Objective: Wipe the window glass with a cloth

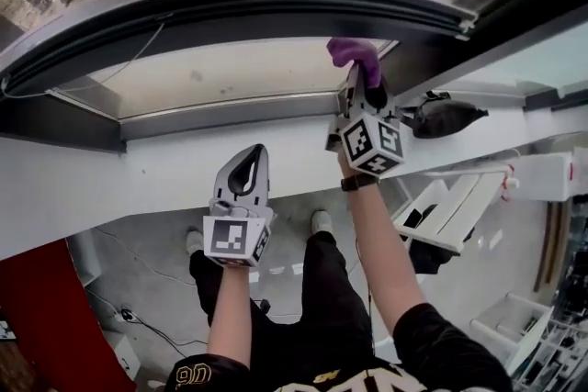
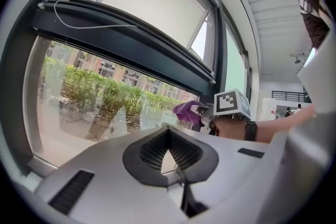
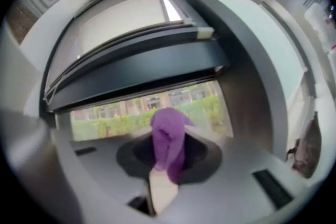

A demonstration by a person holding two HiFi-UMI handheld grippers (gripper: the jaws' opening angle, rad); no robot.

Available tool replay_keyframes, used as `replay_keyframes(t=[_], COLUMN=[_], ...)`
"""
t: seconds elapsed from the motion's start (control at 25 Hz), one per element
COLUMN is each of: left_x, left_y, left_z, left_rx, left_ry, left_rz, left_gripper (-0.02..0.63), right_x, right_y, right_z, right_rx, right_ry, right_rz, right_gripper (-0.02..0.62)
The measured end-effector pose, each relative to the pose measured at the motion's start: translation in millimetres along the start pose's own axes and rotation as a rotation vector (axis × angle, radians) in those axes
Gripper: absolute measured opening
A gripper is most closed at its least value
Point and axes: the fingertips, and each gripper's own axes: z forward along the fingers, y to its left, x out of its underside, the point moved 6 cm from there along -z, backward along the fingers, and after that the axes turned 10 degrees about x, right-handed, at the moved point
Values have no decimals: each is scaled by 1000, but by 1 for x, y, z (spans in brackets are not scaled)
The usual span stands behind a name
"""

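While the left tool (image 1: 254, 155) is held closed and empty over the white sill (image 1: 110, 174), its jaws met at the tips, the purple cloth (image 1: 356, 56) is gripped between the jaws of the right tool (image 1: 361, 87). The cloth is bunched and is held up at the window glass (image 1: 211, 73), at the right end of the pane, just beside the dark frame (image 1: 230, 9). Whether it presses on the glass cannot be told. Green shrubs (image 2: 89, 92) and buildings (image 2: 105, 68) are seen through the pane in the left gripper view.
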Motion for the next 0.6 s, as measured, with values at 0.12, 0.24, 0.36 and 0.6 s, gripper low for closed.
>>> replay_keyframes(t=[0.12, 0.24, 0.36, 0.6], left_x=[-8, -14, -19, -47], left_y=[41, 96, 152, 209], left_z=[-49, -120, -188, -281], left_rx=[-90, -209, -301, -448], left_ry=[8, 13, 38, 66], left_rz=[5, -7, 14, 16], left_gripper=[15, 15, 15, 15], right_x=[33, 71, 106, 135], right_y=[93, 216, 331, 503], right_z=[-18, -34, -46, -51], right_rx=[-171, -361, -503, -714], right_ry=[62, 119, 147, 169], right_rz=[-8, -3, 11, 53], right_gripper=[80, 80, 80, 80])
